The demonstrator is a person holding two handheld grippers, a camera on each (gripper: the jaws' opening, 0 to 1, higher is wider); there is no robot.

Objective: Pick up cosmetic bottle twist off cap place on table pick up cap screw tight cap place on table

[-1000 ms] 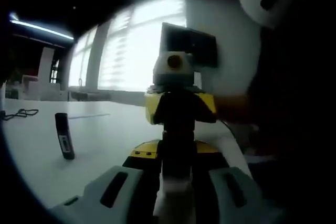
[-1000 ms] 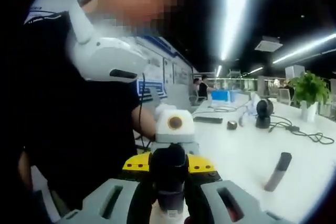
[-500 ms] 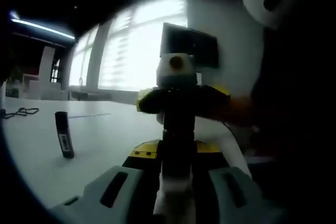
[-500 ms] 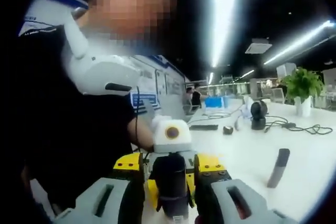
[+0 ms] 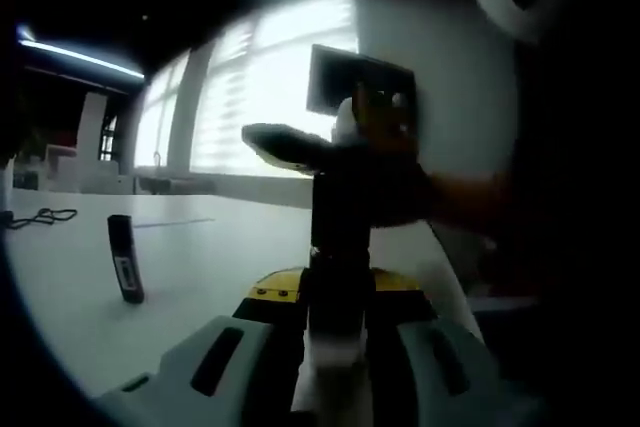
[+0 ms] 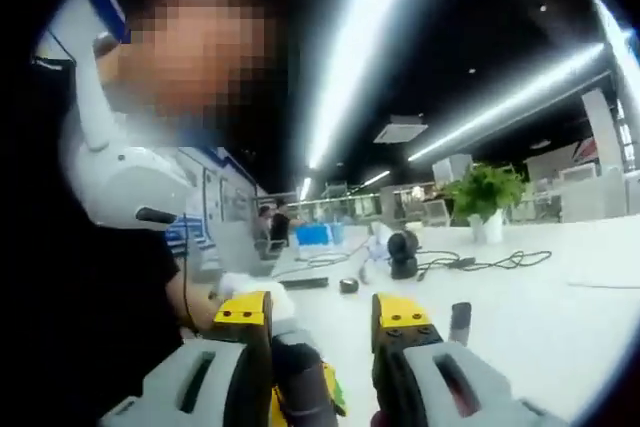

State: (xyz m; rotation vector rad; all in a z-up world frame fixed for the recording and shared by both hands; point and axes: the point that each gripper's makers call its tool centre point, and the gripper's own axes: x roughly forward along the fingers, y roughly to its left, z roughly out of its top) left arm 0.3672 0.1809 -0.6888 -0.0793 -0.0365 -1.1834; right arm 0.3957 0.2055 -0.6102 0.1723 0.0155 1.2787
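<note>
My left gripper (image 5: pixel 338 319) is shut on the cosmetic bottle (image 5: pixel 338 247), which stands up between its jaws, pale at the base and dark toward the cap. My right gripper (image 5: pixel 340 147) sits blurred and rolled over at the bottle's top in the left gripper view. In the right gripper view my right gripper (image 6: pixel 320 332) has its yellow-tipped jaws standing apart. The dark cap (image 6: pixel 303 387) lies low between them, nearer the left jaw, with a gap on its right side.
The white table (image 5: pixel 200 267) carries a slim dark upright object (image 5: pixel 124 259) (image 6: pixel 459 322) and a black cable (image 5: pixel 40 215) (image 6: pixel 480 262). A round black device (image 6: pixel 403 252) and a potted plant (image 6: pixel 485 197) stand farther back. The person's dark torso (image 6: pixel 90 337) is close behind.
The right gripper's jaws have parted around the cap and its view has tipped upward. In the left gripper view the right gripper has rolled over. The left gripper kept still with the bottle.
</note>
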